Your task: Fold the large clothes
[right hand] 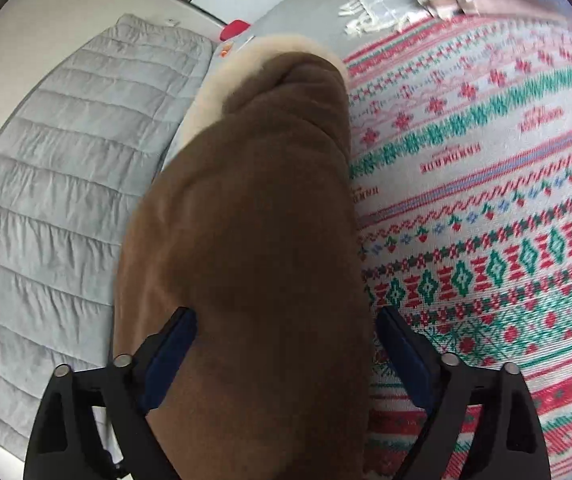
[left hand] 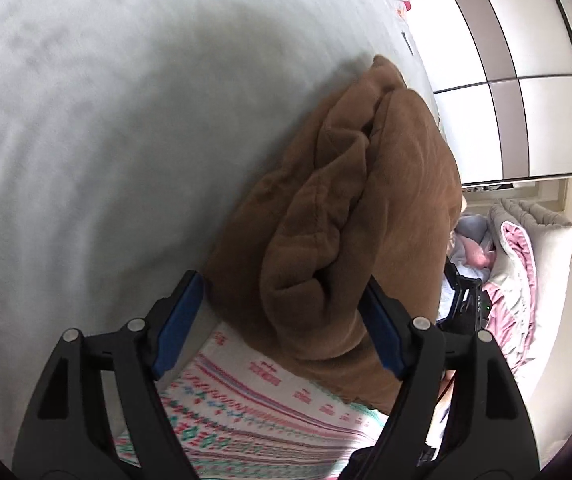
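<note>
A brown fleece garment (left hand: 349, 216) with a cream fluffy lining lies bunched and folded on the bed. In the left wrist view my left gripper (left hand: 282, 320) is open, its blue-padded fingers (left hand: 178, 320) standing wide on either side of the garment's near fold. In the right wrist view the same brown garment (right hand: 254, 220) fills the middle, its cream trim (right hand: 222, 68) at the far end. My right gripper (right hand: 286, 356) is open, its jaws set wide around the garment's near end without pinching it.
A patterned red, green and white knit blanket (right hand: 485, 200) lies under and right of the garment. A grey bedsheet (left hand: 106, 140) spreads to the left. A grey quilted cover (right hand: 66, 180) lies beside the bed. A wardrobe (left hand: 525, 80) and piled bedding (left hand: 525, 260) stand beyond.
</note>
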